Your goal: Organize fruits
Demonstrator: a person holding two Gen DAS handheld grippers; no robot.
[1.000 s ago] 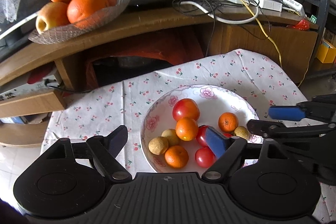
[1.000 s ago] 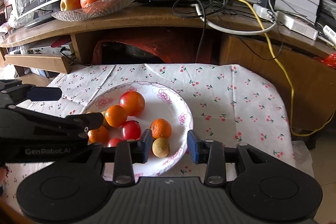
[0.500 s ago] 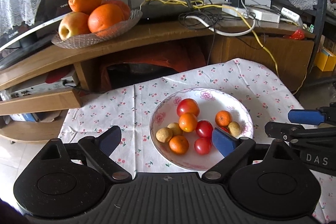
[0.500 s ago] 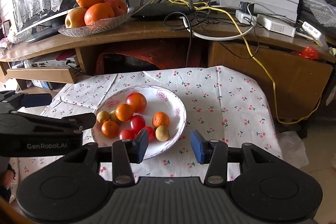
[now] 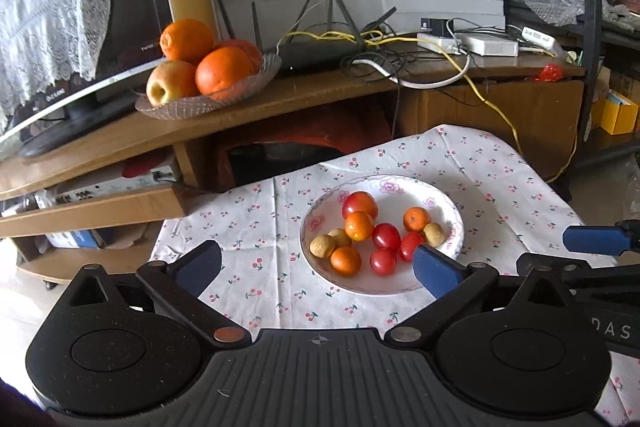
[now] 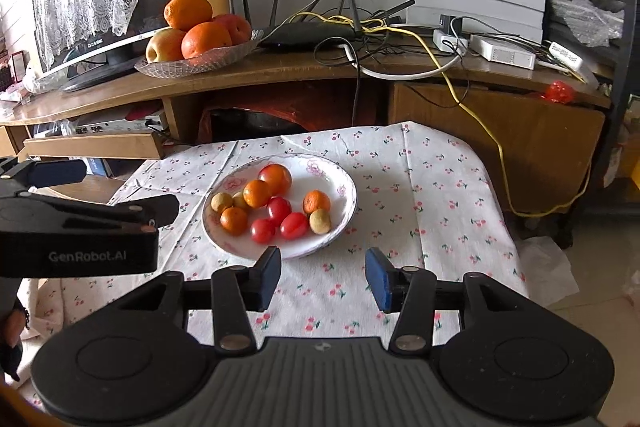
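- Left gripper (image 5: 318,265): jaws spread wide, nothing between them; held above the near edge of the table (image 5: 248,227), its right pad overlapping the plate's near rim in view.
- Right gripper (image 6: 323,277): jaws apart, empty; hovering over the tablecloth just short of the plate.
- Plate (image 6: 340,179): floral rim, set near the middle of the cloth-covered table.
- Fruits on plate: one large tomato (image 6: 276,179), three small oranges (image 6: 257,193), three cherry tomatoes (image 6: 294,225), three tan round fruits (image 6: 320,221), clustered and touching.
- Glass dish (image 6: 224,61) with oranges and apples stands on the wooden shelf behind the table.
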